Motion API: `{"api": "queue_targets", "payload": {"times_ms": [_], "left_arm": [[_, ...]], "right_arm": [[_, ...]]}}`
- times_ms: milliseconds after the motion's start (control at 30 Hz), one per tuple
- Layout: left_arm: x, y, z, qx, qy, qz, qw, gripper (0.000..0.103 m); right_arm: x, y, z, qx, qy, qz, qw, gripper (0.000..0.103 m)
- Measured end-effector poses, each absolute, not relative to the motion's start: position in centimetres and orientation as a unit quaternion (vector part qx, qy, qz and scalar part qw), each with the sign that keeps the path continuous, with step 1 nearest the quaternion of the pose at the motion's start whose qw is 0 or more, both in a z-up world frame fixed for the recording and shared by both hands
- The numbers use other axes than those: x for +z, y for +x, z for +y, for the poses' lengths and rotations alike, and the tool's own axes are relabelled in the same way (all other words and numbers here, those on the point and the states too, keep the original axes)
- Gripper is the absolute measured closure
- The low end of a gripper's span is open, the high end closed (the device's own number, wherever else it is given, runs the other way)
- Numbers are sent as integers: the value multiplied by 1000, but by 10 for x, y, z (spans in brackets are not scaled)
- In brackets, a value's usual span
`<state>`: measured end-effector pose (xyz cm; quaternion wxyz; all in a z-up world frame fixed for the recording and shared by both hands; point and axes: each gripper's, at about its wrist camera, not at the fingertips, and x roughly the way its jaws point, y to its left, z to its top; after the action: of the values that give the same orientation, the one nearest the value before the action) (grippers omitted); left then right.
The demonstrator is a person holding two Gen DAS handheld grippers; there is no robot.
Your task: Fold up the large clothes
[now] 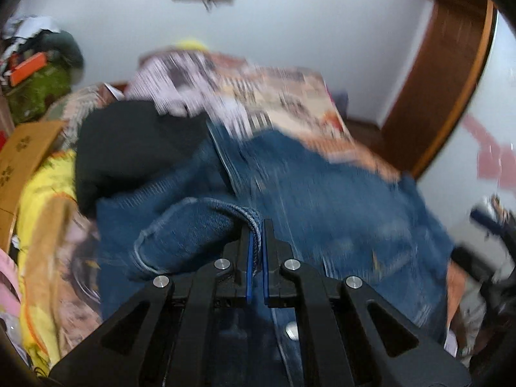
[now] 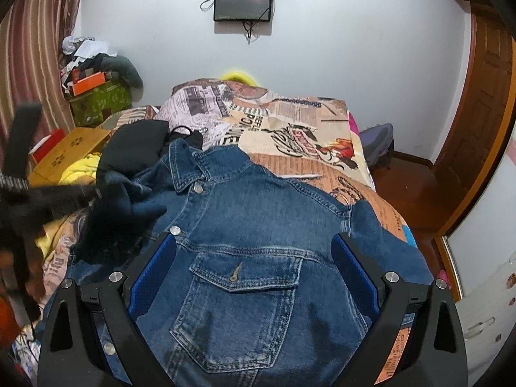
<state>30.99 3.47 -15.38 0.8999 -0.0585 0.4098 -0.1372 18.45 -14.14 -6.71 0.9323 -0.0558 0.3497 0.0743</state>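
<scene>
A blue denim jacket (image 2: 258,225) lies front up on the bed, collar toward the far wall. My right gripper (image 2: 254,274) is open and empty, its blue pads on either side of the chest pocket (image 2: 245,287). My left gripper (image 1: 257,242) is shut on the denim cuff (image 1: 248,219) of the left sleeve and holds it over the jacket (image 1: 338,213). It shows blurred at the left of the right wrist view (image 2: 48,200). The left wrist view is motion blurred.
The bed has a newspaper-print cover (image 2: 290,122). A black garment (image 2: 138,148) and yellow cloth (image 2: 80,167) lie left of the jacket, beside a cardboard box (image 2: 71,151). A cluttered green box (image 2: 100,100) stands by the curtain. A wooden door (image 2: 477,129) is right.
</scene>
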Motion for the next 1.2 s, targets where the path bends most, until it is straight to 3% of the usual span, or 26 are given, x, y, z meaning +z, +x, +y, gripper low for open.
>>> {"api": "queue_targets", "payload": {"times_ms": [200,367,533,933,1200], "left_arm": [[-199,292,5,-156,-20,479,864,100],[-223,279,-6,-160,7,503,849,69],[-217,264,2,-152,14,495,856,51],[-170,236,92,-68,-27,434,898,42],[-177,237,158,26,-46,427,903,41]], "right_arm": [[-79,185,-143,79,-60,371,923,7],[-86,186,-140,84,-66,387,916,7],[-85,187,-135,96,-71,392,912,7],[-66,206,-76,176,-109,376,903,7],[-92,242,-19,241,-122,424,864,9]]}}
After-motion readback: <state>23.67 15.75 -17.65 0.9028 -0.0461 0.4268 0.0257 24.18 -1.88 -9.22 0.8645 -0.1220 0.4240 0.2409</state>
